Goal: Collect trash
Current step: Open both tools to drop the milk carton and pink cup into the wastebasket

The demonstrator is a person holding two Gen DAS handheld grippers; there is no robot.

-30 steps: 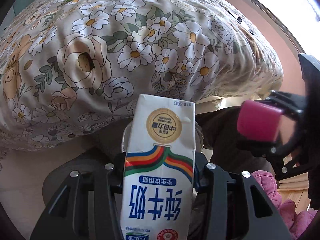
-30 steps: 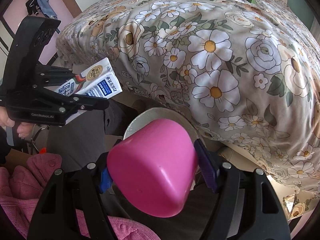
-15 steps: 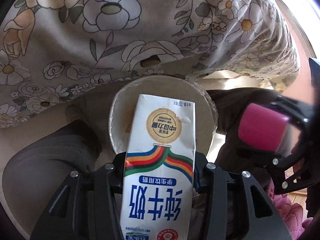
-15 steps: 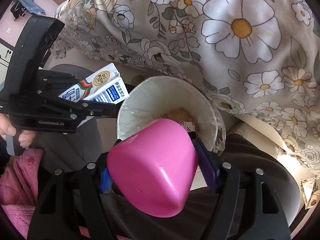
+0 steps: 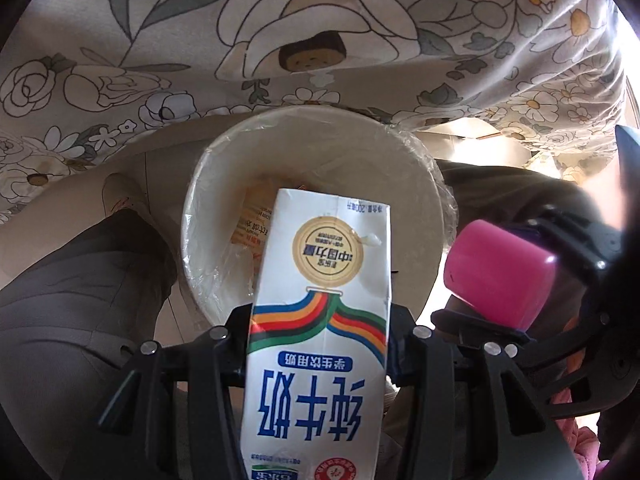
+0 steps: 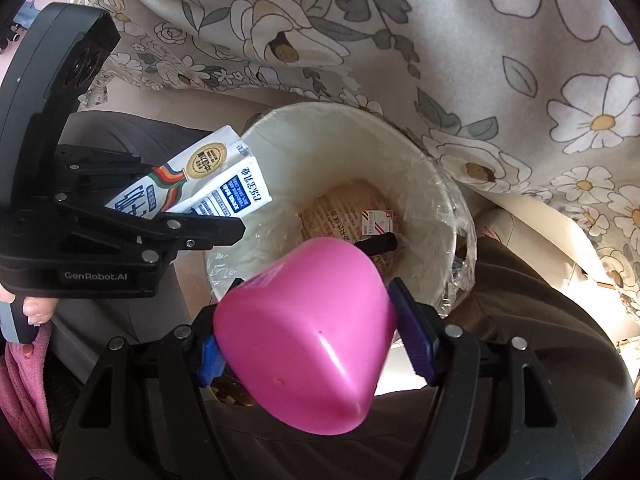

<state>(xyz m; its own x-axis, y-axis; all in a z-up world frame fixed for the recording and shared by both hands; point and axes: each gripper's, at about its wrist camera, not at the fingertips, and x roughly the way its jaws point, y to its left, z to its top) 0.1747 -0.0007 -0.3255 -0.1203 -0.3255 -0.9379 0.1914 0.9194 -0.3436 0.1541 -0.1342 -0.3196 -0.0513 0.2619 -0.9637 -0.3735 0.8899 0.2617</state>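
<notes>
My left gripper [image 5: 320, 316] is shut on a white milk carton [image 5: 320, 360] with blue lettering, and the carton's top hangs over the mouth of a cream trash bin [image 5: 312, 114] lined with clear plastic. To the right, my right gripper [image 5: 504, 272] is shut on a pink plastic cup [image 5: 500, 284]. In the right wrist view the pink cup [image 6: 308, 340] sits upside down in the right gripper [image 6: 310, 346] above the bin [image 6: 420, 160]. The left gripper [image 6: 188, 196] holds the carton [image 6: 200, 184] over the bin's left rim. An orange wrapper [image 6: 348, 216] lies inside.
A floral bedspread [image 5: 280, 40] hangs just behind the bin [image 6: 480, 60]. The bin stands between a person's grey-trousered legs [image 5: 80, 300] [image 6: 520, 320]. A light shoe [image 5: 120, 196] is at the left, and a pink sleeve [image 6: 24, 380] at the lower left.
Both grippers have sunk and tipped further downward, from facing the bed top to hanging over the bin, which now fills the middle. Each keeps its grip on carton and cup.
</notes>
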